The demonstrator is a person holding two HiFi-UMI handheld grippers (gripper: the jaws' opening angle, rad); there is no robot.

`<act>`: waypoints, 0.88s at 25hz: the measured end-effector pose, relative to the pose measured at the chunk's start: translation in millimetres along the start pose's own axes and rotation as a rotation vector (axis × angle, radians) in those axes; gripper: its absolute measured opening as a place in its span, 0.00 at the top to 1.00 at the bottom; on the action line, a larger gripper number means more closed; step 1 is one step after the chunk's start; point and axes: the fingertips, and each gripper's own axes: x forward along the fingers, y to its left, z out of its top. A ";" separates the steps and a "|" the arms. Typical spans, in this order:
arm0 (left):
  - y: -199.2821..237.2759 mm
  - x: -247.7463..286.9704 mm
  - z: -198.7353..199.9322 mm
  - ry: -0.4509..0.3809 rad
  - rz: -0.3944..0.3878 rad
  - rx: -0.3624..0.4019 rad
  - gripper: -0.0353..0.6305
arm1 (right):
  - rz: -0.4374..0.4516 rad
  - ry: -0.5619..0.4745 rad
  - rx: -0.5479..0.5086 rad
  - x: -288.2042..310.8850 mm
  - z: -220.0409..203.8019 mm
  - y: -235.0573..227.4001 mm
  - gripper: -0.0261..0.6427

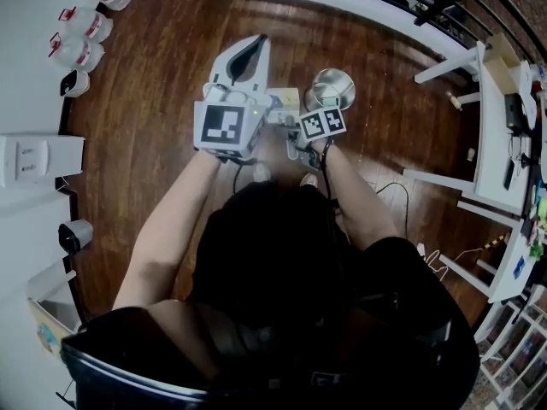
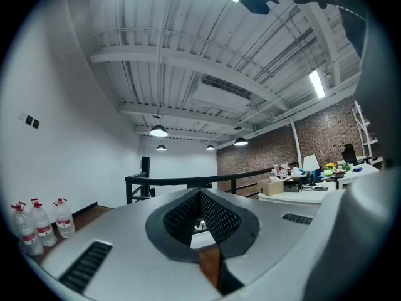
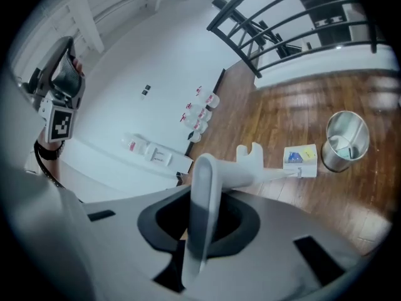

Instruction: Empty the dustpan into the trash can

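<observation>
The dustpan lies on the wooden floor with blue and yellow scraps in it, just left of the shiny metal trash can. Its long pale handle runs back between the jaws of my right gripper, which is shut on it. In the head view the trash can stands upright beside the dustpan, beyond the right gripper's marker cube. My left gripper is held to the left of it, shut and holding nothing, pointing out across the room. Between its jaws nothing shows.
Several water jugs stand along the white wall at the far left. White desks with clutter fill the right side, and a black railing runs along the far floor edge. A cable lies on the floor by my right arm.
</observation>
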 end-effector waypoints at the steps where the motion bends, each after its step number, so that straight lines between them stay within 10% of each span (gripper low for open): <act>1: -2.3 1.7 -2.3 0.008 0.001 -0.003 0.94 | 0.012 -0.005 0.009 -1.9 0.2 -1.0 0.89; 10: -17.0 2.5 -1.0 0.013 0.067 0.025 0.94 | 0.098 -0.050 0.084 -16.7 7.1 -10.3 0.92; 22: -17.4 -8.7 -19.4 0.102 0.180 -0.020 0.94 | 0.132 0.004 -0.084 -21.7 18.9 1.3 0.92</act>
